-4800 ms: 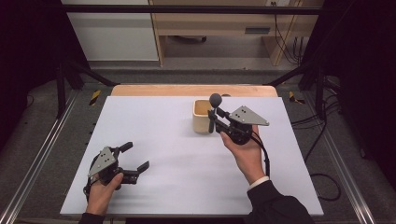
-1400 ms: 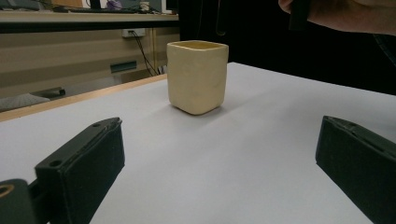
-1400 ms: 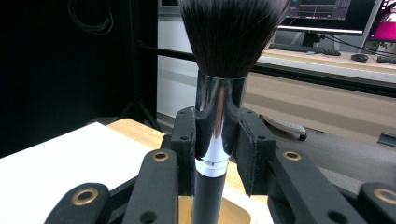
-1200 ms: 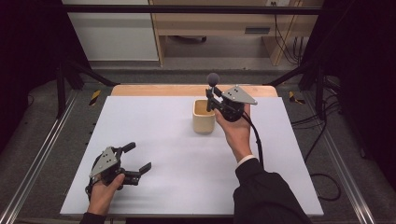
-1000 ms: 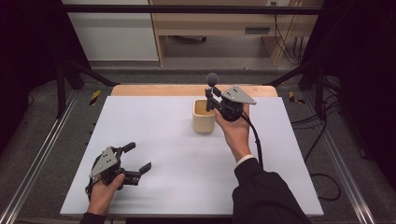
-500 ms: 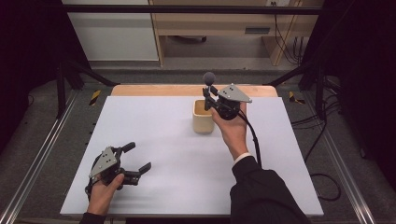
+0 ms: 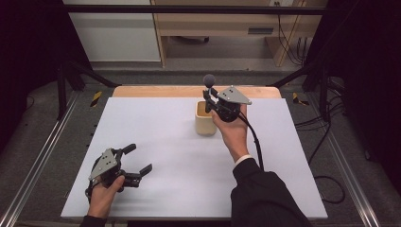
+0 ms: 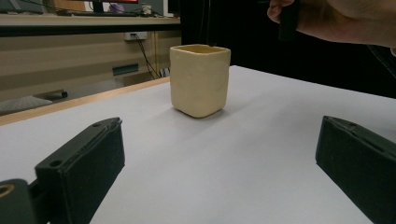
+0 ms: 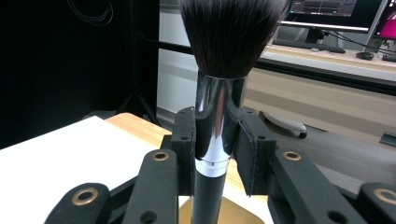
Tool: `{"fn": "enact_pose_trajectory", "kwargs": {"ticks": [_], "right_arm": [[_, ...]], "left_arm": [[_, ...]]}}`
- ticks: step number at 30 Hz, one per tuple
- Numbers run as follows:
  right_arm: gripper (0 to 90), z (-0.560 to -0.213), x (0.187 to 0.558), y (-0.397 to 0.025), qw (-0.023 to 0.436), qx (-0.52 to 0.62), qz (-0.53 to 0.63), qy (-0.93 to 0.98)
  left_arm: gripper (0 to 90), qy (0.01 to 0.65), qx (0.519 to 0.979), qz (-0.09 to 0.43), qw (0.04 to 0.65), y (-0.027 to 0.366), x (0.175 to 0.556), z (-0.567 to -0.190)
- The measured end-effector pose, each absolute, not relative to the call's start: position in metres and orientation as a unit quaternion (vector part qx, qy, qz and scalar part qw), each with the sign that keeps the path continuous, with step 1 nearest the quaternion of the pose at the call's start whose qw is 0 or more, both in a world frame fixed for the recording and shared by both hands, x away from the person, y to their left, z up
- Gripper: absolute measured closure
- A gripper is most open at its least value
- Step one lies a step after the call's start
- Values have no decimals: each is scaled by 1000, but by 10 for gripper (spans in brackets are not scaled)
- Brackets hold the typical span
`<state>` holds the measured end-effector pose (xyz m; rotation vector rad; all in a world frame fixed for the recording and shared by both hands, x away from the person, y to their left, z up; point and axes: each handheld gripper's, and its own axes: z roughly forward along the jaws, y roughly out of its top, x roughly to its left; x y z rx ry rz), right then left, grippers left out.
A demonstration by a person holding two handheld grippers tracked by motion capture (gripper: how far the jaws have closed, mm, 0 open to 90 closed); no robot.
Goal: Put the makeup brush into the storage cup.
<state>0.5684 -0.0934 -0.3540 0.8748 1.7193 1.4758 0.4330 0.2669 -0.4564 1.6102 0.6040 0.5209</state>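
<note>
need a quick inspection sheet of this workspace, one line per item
surface: white table top, wooden strip along the far edge
job's things: cream cup upright on the table; makeup brush held bristles up above it
clutter: nothing seen
grippers: right gripper shut on the brush's metal collar, over the cup; left gripper open, resting low at the near left corner, jaws toward the cup
cables: black cable trails from the right gripper along the sleeve; more on the floor at right
surroundings: metal rails, wooden furniture behind, monitors on a desk
</note>
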Motion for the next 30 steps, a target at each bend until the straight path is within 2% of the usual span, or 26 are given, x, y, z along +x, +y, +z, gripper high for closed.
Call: {"fn": "enact_pose_trajectory", "kwargs": {"ticks": [30], "right_arm": [[709,-370,574,-93,345,348,562,666]], "left_arm": [[10,261,703,233,620,267,432,-456]]}}
